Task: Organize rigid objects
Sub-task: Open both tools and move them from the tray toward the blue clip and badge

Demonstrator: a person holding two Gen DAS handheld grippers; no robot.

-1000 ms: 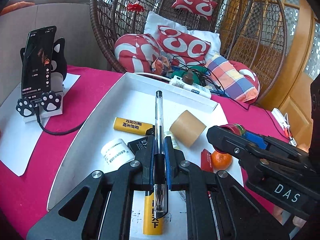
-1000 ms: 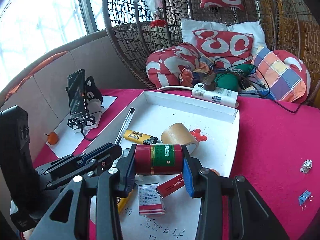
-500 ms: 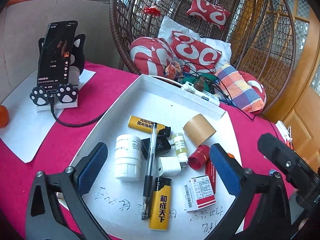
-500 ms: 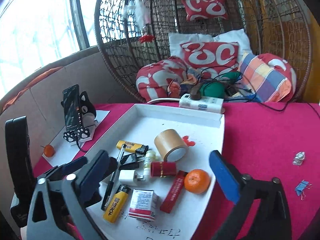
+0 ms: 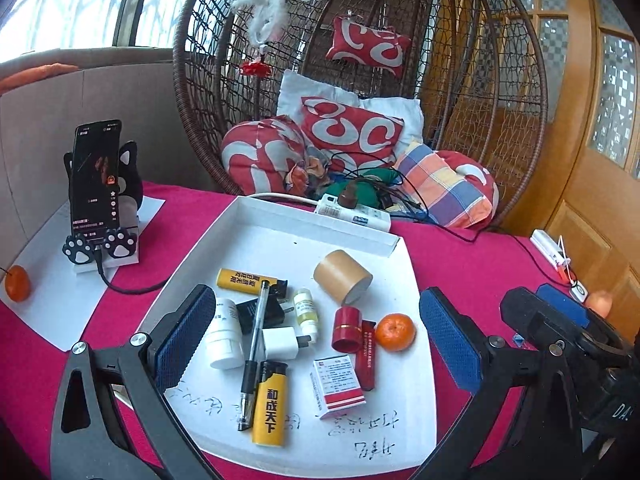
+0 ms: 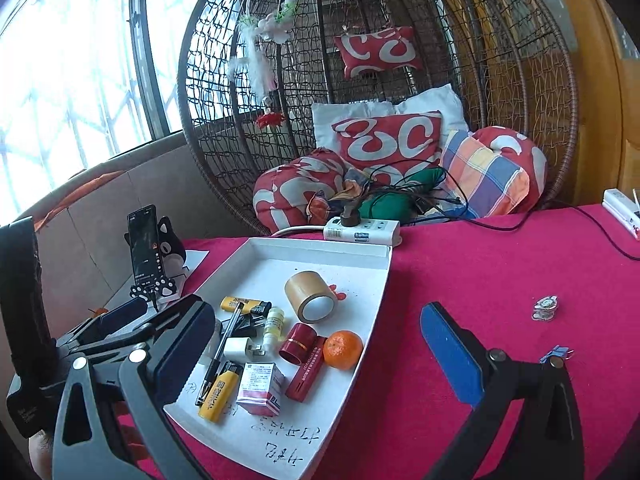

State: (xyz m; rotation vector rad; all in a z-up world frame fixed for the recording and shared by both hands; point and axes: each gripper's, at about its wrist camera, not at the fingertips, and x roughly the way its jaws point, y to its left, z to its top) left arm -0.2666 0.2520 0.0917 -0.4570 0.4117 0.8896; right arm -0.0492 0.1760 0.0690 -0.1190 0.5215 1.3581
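A white tray [image 5: 280, 232] on the red tablecloth holds a clear pen [image 5: 254, 352], a red cylinder [image 5: 346, 328], yellow lighters [image 5: 270, 408], a white bottle [image 5: 224, 334], a tape roll [image 5: 342, 276], an orange [image 5: 394, 332], a white charger [image 5: 282, 342] and a small red-white box [image 5: 338, 386]. My left gripper [image 5: 316, 344] is open and empty above the tray's near part. My right gripper [image 6: 316, 360] is open and empty, raised over the tray's [image 6: 360, 248] near right edge. The pen [image 6: 220, 352] and red cylinder [image 6: 296, 342] lie in the tray.
A phone on a cat stand [image 5: 96, 184] sits on white paper at left, with an orange [image 5: 18, 282] beside it. A power strip [image 5: 352, 212] lies behind the tray. A wicker chair with cushions [image 5: 352, 132] stands behind. Small clips [image 6: 554, 354] lie on the cloth at right.
Both grippers opened: the left let go of the pen and the right let go of the red cylinder, which now lie in the tray. Both grippers pulled back and up.
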